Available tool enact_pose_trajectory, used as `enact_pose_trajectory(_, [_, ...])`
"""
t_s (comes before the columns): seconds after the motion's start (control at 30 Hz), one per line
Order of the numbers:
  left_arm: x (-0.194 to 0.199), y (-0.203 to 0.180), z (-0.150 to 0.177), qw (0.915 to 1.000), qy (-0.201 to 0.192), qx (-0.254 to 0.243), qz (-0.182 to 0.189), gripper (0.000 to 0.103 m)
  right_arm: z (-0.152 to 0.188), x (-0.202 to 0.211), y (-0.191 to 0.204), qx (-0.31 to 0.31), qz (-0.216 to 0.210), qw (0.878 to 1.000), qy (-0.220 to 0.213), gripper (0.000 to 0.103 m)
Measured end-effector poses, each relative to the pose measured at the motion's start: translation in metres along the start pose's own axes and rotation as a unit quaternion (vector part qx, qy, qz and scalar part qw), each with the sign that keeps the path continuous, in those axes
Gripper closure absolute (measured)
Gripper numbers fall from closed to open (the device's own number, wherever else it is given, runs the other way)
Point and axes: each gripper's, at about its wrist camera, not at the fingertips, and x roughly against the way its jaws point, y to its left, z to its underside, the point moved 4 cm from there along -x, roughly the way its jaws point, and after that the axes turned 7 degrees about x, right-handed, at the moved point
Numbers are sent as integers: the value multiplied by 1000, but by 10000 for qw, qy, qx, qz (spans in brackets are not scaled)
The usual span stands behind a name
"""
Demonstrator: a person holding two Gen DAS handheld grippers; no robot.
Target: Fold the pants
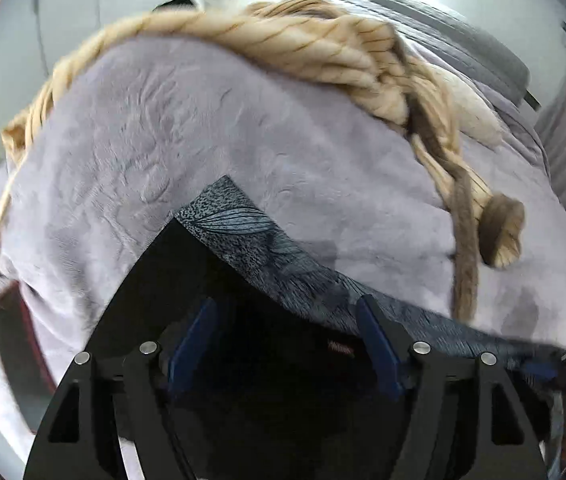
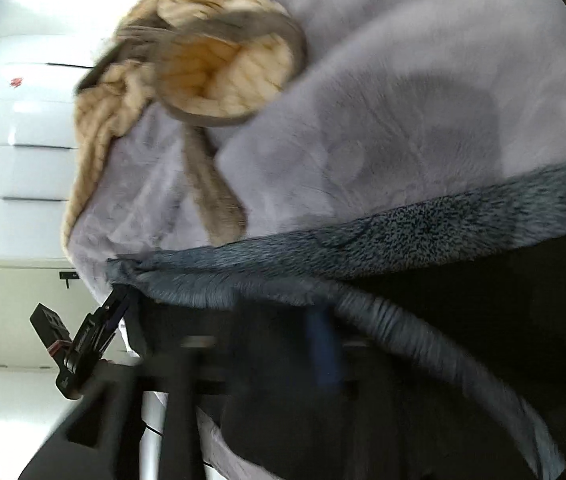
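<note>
The pants (image 1: 251, 232) are blue-grey with a speckled leaf print and a dark inner side, stretched along the near edge of the lilac blanket (image 1: 171, 128). In the left wrist view my left gripper (image 1: 287, 332) has its blue fingers (image 1: 379, 352) apart with dark pants cloth draped between them. In the right wrist view the gathered waistband (image 2: 387, 320) of the pants (image 2: 423, 232) hangs over my right gripper (image 2: 319, 344), whose fingers are mostly hidden and blurred. The left gripper (image 2: 119, 300) shows there too, pinching the far corner of the cloth.
A tan knitted garment with brown trim (image 1: 323, 52) lies bunched across the far side of the blanket; it also shows in the right wrist view (image 2: 203, 72). A grey headboard (image 1: 463, 40) stands behind. White drawers (image 2: 15, 120) and the floor are beyond the bed's edge.
</note>
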Motion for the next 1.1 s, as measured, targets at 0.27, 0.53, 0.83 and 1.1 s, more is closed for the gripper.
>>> enact_pose_trajectory(0.27, [9,-80,69,9891,712,-1170,549,29,62,78,-2,119,572,9977,-358,38])
enact_pose_trajectory(0.53, [7,-187,147,9598,1443,-2114,1155,29,136,171,-63,-517,1404,9854,-808,38])
enact_pose_trajectory(0.83, [11,-297,222,9344,1886,-2628,1491,29,228,257,-153,-1431,1760,9681,-1066,38])
enact_pose_trajectory(1.1, [0,-329,247,9417,1845,-2531,1232,23,256,247,-210,-1794,851,9771,-762,38])
